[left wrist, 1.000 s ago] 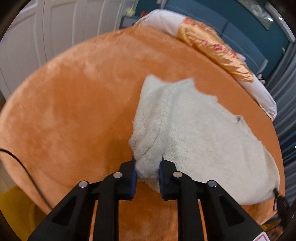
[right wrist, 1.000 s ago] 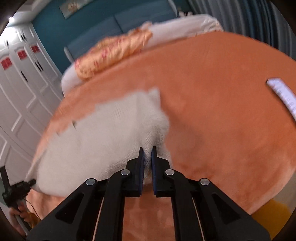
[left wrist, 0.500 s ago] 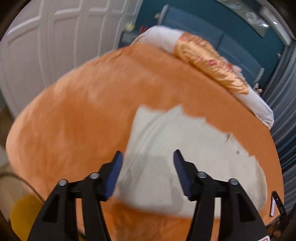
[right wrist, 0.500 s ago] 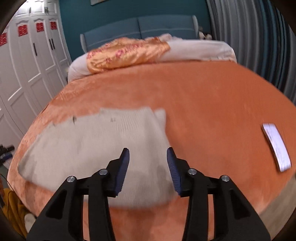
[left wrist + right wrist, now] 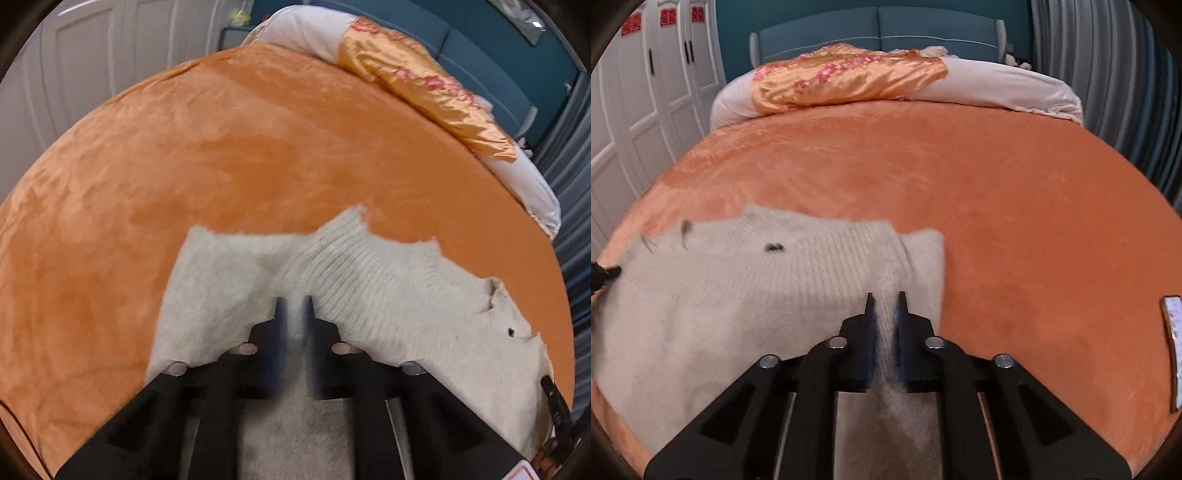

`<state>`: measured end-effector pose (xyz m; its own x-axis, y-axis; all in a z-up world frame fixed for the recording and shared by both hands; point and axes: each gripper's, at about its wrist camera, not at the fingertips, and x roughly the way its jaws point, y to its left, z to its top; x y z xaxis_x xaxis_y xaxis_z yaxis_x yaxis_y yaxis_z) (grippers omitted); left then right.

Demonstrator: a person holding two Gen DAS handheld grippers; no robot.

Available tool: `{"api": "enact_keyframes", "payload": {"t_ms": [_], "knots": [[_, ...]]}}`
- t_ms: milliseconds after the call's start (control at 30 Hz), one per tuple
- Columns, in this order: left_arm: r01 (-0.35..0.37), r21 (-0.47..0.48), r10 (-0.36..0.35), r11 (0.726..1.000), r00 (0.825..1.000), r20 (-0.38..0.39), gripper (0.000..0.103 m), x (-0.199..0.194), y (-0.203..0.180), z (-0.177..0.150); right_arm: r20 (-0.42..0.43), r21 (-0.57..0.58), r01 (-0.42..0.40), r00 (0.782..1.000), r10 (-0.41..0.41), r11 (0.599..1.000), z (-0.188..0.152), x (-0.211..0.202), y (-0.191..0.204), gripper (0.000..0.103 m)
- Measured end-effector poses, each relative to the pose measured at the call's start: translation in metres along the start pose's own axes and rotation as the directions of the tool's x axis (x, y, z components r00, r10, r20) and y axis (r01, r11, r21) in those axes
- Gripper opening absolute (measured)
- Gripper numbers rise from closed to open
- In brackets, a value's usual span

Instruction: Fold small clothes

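Note:
A cream knit sweater (image 5: 388, 295) lies spread on the orange bedspread (image 5: 221, 147), partly folded, with a ribbed band across its middle. My left gripper (image 5: 293, 306) is shut on a raised ridge of the knit near the sweater's middle left. In the right wrist view the same sweater (image 5: 720, 295) stretches to the left. My right gripper (image 5: 884, 299) is shut on a pinched ridge of knit by the sweater's right edge. The parts of the cloth under both grippers are hidden.
An orange satin quilt (image 5: 842, 79) and a white bolster (image 5: 1015, 88) lie along the blue headboard. A phone (image 5: 1171, 350) rests on the bedspread at the right. White wardrobe doors (image 5: 646, 92) stand to the left, and grey curtains (image 5: 1108, 74) hang at the right.
Both grippers let go of the sweater's near edge, opened wide, moved forward over the cloth, and shut again on knit farther in.

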<state>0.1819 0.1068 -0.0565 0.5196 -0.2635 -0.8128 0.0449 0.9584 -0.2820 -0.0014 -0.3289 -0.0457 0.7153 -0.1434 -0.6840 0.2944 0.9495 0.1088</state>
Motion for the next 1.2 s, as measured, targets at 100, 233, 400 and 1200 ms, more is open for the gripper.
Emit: {"api": "enact_keyframes", "payload": {"t_ms": [100,233,400,1200], "knots": [[0.023,0.005,-0.023,1.0,0.992,0.121,0.004,-0.034,-0.007,0.011,0.171,0.038,-0.055,0.984,0.047,0.998,0.021,-0.041,0.001,0.005],[0.037,-0.008,-0.034,0.999,0.968,0.249,0.004,-0.07,-0.012,0.027,0.307,0.085,-0.062,0.951,0.033,0.995,0.038,-0.074,-0.006,0.005],[-0.131,0.004,0.131,0.991,0.99,0.045,0.006,0.018,0.01,0.01,-0.05,0.069,0.064,0.997,-0.06,0.996,0.002,0.028,-0.024,0.006],[-0.032,0.248,0.04,0.968,0.999,-0.026,0.021,-0.062,-0.056,-0.145,-0.069,-0.248,-0.11,0.993,0.096,0.962,-0.113,-0.089,0.117,0.009]]}}
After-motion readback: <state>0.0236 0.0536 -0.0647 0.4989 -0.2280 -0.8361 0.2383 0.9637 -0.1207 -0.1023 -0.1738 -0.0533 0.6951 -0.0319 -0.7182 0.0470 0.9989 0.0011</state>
